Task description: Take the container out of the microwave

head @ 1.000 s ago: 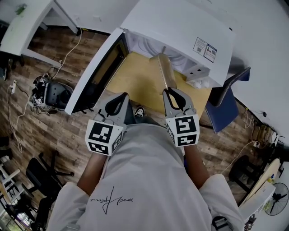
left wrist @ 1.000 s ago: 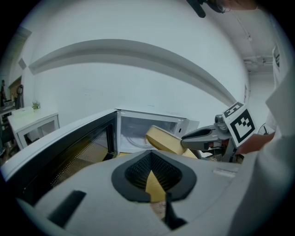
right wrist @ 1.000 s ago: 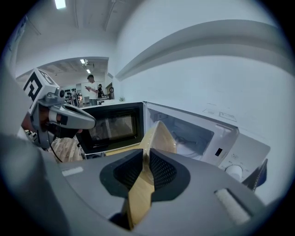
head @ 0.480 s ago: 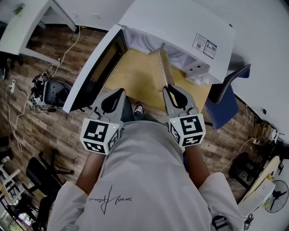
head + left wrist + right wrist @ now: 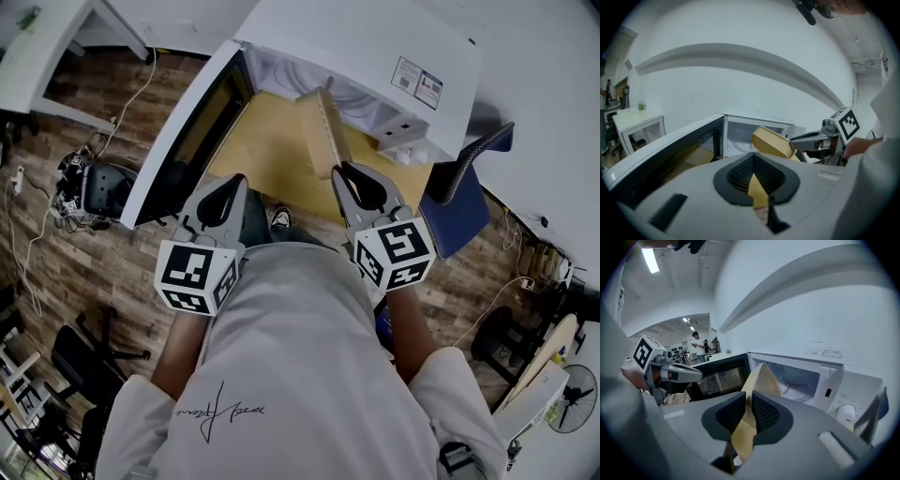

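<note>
Container, tan rounded shallow tub (image 5: pixel 322 131), pinched by rim in right gripper (image 5: pixel 338 171) jaws, tilted on edge ahead of tips. Open white microwave (image 5: pixel 375 56) just beyond. Left gripper (image 5: pixel 238 180) alongside, jaws together, empty.

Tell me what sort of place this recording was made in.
Probably a lab or shared office workspace, not a home kitchen: the microwave sits on a plain wooden table, with a blue office chair beside it, a white desk nearby and tangled cables on the floor.
</note>
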Demonstrator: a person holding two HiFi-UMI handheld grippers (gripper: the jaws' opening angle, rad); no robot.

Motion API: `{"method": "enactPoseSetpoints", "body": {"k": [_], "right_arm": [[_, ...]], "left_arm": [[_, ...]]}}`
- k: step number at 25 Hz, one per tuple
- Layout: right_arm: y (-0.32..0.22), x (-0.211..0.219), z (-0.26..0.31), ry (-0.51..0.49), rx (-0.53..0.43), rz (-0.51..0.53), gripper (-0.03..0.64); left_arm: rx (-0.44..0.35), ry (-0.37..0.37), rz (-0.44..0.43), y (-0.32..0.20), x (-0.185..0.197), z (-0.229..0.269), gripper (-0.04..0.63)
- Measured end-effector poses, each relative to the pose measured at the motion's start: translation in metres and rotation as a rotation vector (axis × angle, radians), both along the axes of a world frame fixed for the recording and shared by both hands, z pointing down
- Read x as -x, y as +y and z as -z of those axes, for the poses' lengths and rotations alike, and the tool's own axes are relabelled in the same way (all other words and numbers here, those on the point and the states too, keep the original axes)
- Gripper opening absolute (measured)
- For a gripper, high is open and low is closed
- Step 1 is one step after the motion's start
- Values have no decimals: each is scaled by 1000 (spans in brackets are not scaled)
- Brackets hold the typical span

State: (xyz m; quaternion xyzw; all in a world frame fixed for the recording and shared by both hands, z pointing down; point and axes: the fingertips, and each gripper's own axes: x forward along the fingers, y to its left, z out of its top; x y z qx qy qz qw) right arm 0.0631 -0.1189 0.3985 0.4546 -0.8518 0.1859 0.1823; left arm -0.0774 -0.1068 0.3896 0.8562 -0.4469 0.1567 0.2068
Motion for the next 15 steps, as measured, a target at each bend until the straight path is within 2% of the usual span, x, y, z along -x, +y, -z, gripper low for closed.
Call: {"method": "enactPoseSetpoints", "body": {"k": [11,15], "right_arm": [[4,13,7,-93,22,78,57],[1,10,7,-85,17,89,55]], "left_arm": [[18,17,22,2,14,-4,-8],[17,17,9,2,12,-6,-8]]}}
